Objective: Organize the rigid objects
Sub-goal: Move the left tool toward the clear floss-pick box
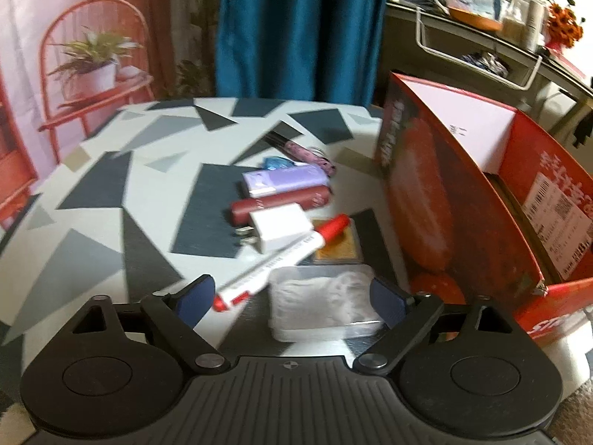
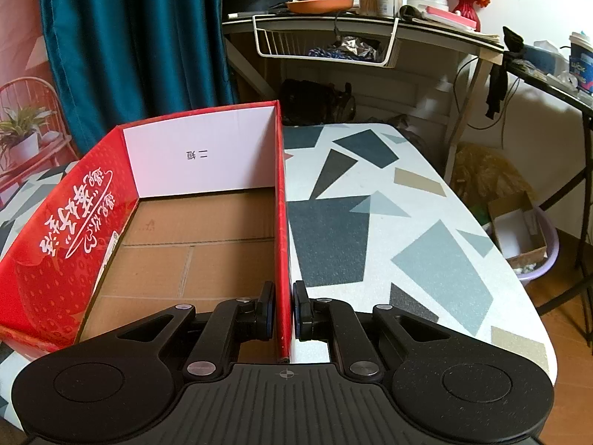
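Note:
In the left wrist view my left gripper (image 1: 292,296) is open, its jaws on either side of a clear plastic box (image 1: 322,302) and the tail of a red-capped white marker (image 1: 281,259). Beyond lie a white charger plug (image 1: 278,228), a dark red tube (image 1: 281,202), a purple box (image 1: 285,178), a pink dotted pen (image 1: 307,154) and an amber flat case (image 1: 339,246). The red cardboard box (image 1: 456,200) stands to the right. In the right wrist view my right gripper (image 2: 284,313) is shut on the box's right wall (image 2: 282,222); the box floor (image 2: 192,252) is bare.
The table (image 2: 407,222) has a grey and white geometric cover. A teal curtain (image 1: 296,26) hangs behind it. A cluttered desk (image 2: 370,26) with a white wire basket (image 2: 326,48) stands beyond the table's far end. A tub with a carton (image 2: 526,237) sits on the floor at right.

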A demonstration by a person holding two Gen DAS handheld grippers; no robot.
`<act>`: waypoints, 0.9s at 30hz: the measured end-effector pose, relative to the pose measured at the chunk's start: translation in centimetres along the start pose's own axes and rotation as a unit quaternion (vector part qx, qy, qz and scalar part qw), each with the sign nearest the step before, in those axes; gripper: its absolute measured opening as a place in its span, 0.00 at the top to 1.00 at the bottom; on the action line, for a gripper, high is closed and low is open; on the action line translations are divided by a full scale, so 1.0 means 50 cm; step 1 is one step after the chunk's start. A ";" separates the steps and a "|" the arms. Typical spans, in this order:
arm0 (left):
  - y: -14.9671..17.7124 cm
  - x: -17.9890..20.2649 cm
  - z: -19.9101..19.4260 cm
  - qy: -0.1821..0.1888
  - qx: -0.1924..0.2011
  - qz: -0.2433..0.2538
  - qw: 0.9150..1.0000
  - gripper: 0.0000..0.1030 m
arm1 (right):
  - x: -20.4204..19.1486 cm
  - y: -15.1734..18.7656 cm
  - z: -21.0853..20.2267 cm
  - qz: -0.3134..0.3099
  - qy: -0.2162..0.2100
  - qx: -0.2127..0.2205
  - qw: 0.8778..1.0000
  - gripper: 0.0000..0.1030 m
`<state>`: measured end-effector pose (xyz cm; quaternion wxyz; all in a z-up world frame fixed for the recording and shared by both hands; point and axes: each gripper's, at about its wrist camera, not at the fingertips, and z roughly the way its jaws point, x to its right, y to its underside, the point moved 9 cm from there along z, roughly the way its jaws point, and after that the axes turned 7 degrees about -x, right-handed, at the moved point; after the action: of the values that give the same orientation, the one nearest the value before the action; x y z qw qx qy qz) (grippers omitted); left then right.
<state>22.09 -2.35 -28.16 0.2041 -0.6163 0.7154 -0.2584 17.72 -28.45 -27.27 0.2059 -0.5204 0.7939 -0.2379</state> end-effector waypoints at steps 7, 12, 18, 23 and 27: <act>0.015 0.020 0.039 0.022 -0.023 0.000 0.999 0.12 | 0.000 -0.001 0.000 0.000 -0.005 0.001 1.000 0.91; 0.025 0.026 0.052 0.023 -0.033 0.010 0.999 0.12 | 0.000 -0.001 0.000 0.000 -0.005 0.002 1.000 0.91; 0.023 0.027 0.060 0.028 -0.028 0.009 0.999 0.11 | 0.000 -0.001 0.000 -0.001 -0.005 0.001 1.000 0.91; 0.023 0.028 0.061 0.032 -0.029 0.008 0.999 0.11 | -0.001 -0.001 0.001 -0.002 -0.003 0.001 1.000 0.91; 0.032 0.025 0.071 0.053 -0.045 -0.004 0.998 0.11 | -0.002 0.000 0.001 -0.004 -0.003 0.001 1.000 0.91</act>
<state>22.81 -3.81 -31.90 0.1369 -0.6129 0.7337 -0.2594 17.79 -28.35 -27.29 0.2075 -0.5237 0.7912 -0.2380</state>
